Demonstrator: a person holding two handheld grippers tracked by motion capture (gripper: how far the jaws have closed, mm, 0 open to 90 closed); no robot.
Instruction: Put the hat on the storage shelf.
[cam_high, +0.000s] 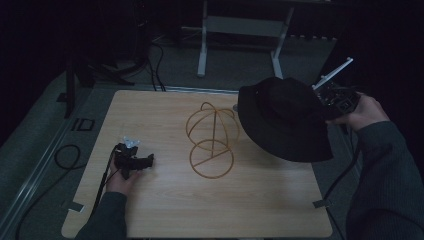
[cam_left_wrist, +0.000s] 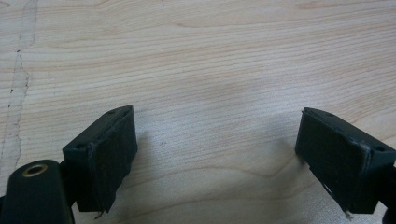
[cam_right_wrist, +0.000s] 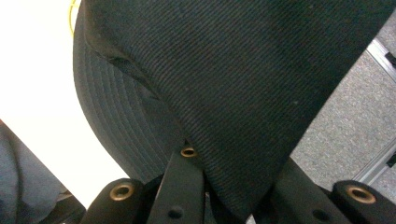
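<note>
A black bucket hat hangs above the table's right part, just right of a golden wire hat stand that stands upright mid-table. My right gripper is shut on the hat's brim at its right side. In the right gripper view the hat's ribbed cloth is pinched between the jaws of the right gripper, and a sliver of the yellow wire stand shows at the top left. My left gripper rests on the table at the left. Nothing lies between the open left gripper's pads.
The pale wooden table has bare wood in front of the stand and around the left hand. Behind it stands a white-legged desk frame. Cables lie on the grey carpet at the left, beside a metal rail.
</note>
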